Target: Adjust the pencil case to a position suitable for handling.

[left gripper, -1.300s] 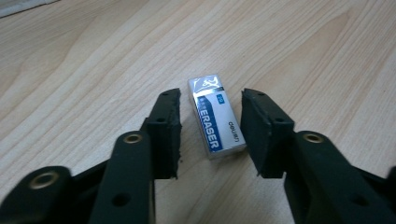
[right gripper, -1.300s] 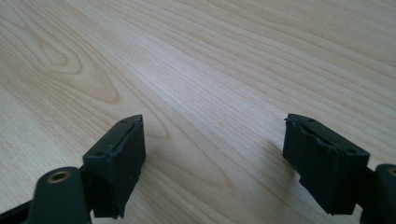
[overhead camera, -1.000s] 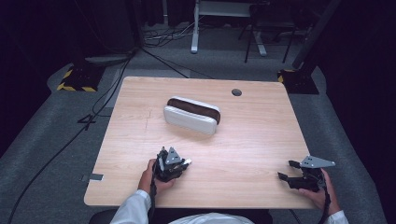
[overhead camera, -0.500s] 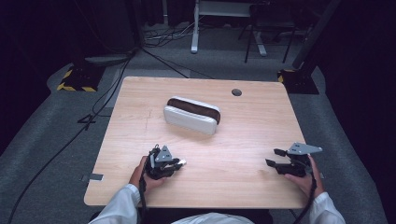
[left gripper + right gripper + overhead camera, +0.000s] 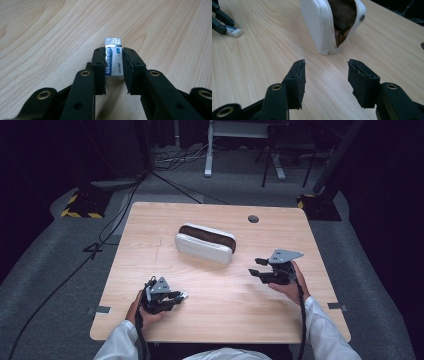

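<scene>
A white pencil case with a brown open inside lies in the middle of the wooden table; the right gripper view shows its open end. My left gripper rests near the table's front left, shut on a white eraser with a blue label; the eraser's tip pokes out past the jaws. My right gripper hovers open to the right of the case, jaws pointing at it, with nothing between its fingers.
A round cable hole sits near the table's far right edge. Cables and a yellow-black striped base lie on the grey floor beyond the table. A desk frame stands farther back.
My right gripper has moved from the table's front right corner forward and left, toward the case. My left gripper has shifted slightly and still holds the eraser.
</scene>
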